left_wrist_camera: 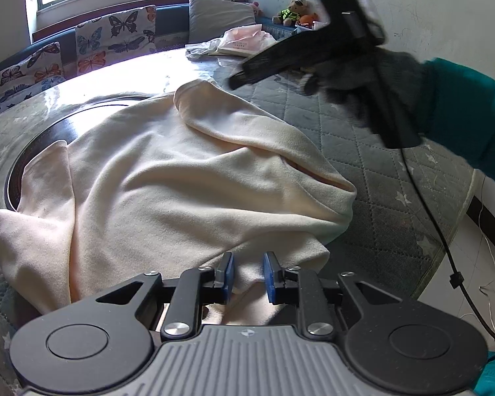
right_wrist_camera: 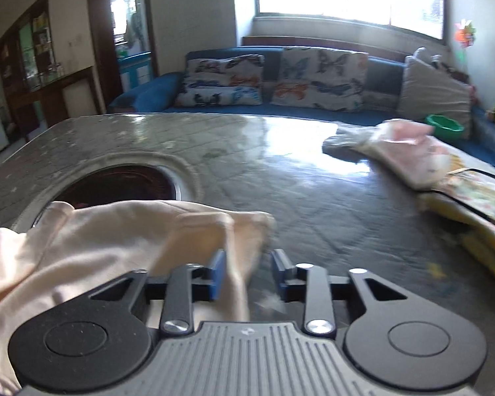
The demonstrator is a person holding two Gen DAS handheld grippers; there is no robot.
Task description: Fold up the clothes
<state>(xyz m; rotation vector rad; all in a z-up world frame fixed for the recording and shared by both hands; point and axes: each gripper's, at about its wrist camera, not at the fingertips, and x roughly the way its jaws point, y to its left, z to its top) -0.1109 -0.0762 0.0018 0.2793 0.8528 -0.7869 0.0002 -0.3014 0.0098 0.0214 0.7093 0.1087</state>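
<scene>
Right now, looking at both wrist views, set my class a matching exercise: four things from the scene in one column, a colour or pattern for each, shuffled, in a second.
Things:
1. garment spread on the table
2. gripper pads
3. bowl near the sofa
4. sofa cushions

Colour or pattern:
A. butterfly print
B. cream
C. green
D. blue

Pairs: 1-B, 2-D, 3-C, 4-A
</scene>
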